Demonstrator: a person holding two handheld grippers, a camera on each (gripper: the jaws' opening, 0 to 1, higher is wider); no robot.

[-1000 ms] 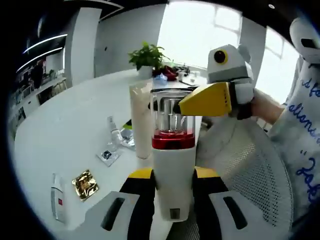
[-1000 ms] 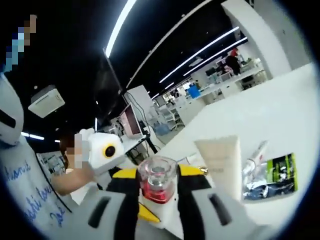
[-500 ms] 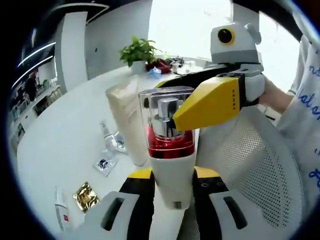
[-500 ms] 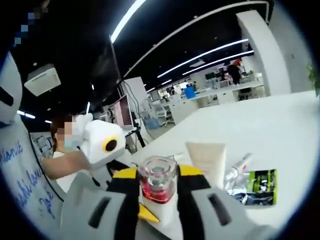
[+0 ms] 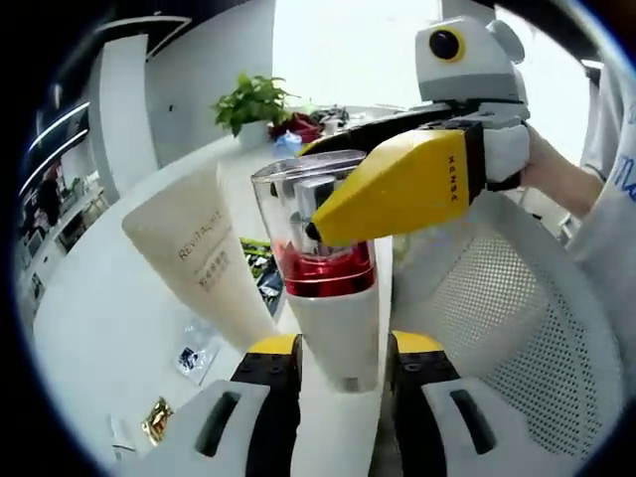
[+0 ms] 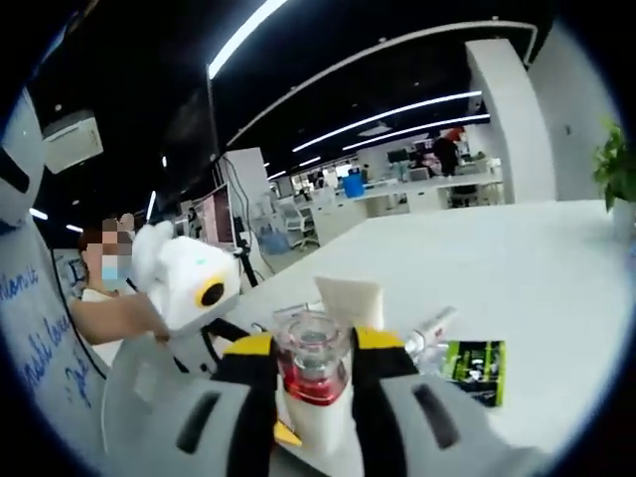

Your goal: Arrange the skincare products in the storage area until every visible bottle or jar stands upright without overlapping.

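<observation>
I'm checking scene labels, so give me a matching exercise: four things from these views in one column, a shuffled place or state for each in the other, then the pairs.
Things:
1. bottle
2. cream tube
3. potted plant
4. green sachet

Places or states:
A. flat on the table
B. far end of the table
C. gripped by both grippers
D. beside the bottle, standing tilted in the left gripper view

Pairs: 1-C, 2-D, 3-B, 4-A

Both views sit close, facing each other across the shared pump bottle [image 5: 323,278] [image 6: 312,383].
</observation>
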